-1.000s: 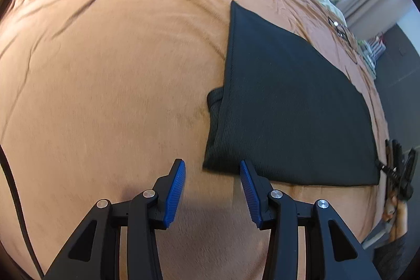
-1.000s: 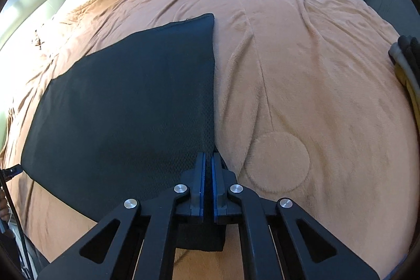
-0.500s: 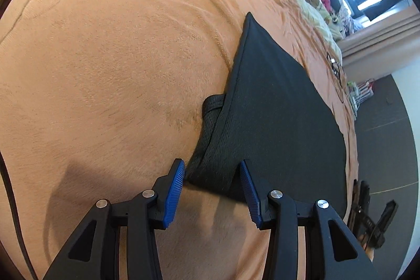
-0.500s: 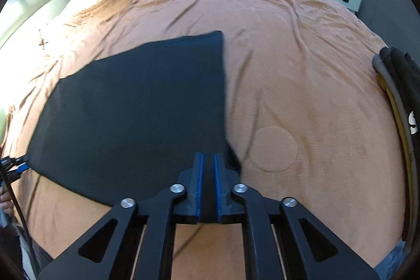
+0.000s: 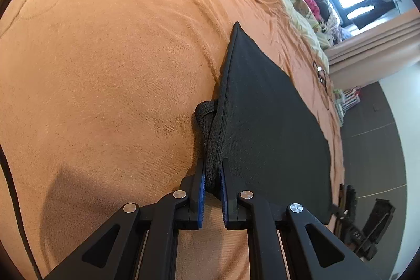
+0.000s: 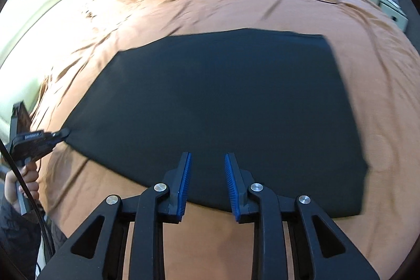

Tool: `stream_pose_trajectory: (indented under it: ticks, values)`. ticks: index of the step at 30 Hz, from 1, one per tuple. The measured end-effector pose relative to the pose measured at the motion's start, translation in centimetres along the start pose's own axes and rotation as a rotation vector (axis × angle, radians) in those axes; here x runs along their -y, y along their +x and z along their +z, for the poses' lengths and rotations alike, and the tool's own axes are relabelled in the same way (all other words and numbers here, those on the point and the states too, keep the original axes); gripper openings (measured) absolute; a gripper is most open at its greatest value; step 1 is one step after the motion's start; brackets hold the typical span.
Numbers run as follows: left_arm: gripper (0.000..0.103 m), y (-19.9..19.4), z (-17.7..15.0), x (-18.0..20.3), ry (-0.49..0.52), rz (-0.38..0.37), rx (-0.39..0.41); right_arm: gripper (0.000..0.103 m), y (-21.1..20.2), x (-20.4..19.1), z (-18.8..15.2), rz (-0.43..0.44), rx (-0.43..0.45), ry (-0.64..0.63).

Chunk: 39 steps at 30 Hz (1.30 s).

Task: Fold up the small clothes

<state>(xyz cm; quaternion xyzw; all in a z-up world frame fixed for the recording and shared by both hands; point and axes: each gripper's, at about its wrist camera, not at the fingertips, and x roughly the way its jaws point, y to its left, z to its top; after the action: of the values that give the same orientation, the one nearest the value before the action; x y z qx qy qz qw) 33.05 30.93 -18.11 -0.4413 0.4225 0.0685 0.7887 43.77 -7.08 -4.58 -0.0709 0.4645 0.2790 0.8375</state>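
Now my left tool (image 5: 212, 181) has just closed and is clenched on the near corner of the black garment (image 5: 265, 127), its blue pads pinching the bunched, ribbed edge where a small loop of fabric sticks out beside them. My right tool (image 6: 207, 177) has just been opening; its jaws stand apart with nothing between them, hovering over the garment's near edge, close to the middle of that edge (the view there is blurred, so I cannot say whether the tips brush the cloth).

Outward from the tools, the garment lies flat and already doubled into a rough rectangle on the orange blanket (image 5: 110, 64) of the bed, its far corners smooth. From the right view my left tool shows at the garment's left corner, a hand (image 6: 22, 181) on its handle.

I judge one fold is done and the next is being set up. What it calls for, I think, is a second grip by the right tool on the same near edge, then lifting both together and carrying that edge across without dragging the lower layer.
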Motion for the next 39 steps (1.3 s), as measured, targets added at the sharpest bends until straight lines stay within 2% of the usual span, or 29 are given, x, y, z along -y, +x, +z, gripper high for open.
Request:
stream_pose_trajectory:
  ticks: [5,9,13,16,23,32,39]
  values:
    - [0.011,0.1,0.0,-0.4,-0.023,-0.032,-0.013,0.023,2.6,-2.9,-0.2,0.044,-0.037,-0.026]
    - [0.011,-0.3,0.1,-0.1,-0.005,-0.042,-0.01,0.022,5.0,-2.8,0.4,0.105,-0.088,-0.009]
    - [0.01,-0.2,0.4,0.8,0.027,-0.02,-0.001,0.012,7.0,-2.0,0.5,0.133,-0.148,0.001]
    - [0.009,-0.5,0.4,1.4,0.048,-0.015,0.018,0.008,7.3,-1.7,1.3,0.12,-0.146,-0.01]
    - [0.008,-0.9,0.5,2.4,0.058,0.015,0.038,0.006,9.4,-0.4,5.2,0.086,-0.13,0.032]
    - [0.008,0.4,0.4,1.2,-0.04,0.095,0.016,0.006,13.5,1.8,11.7,0.051,-0.116,0.064]
    - [0.008,0.9,0.1,1.0,-0.061,0.167,0.009,0.006,17.0,3.0,16.6,0.017,-0.092,0.08]
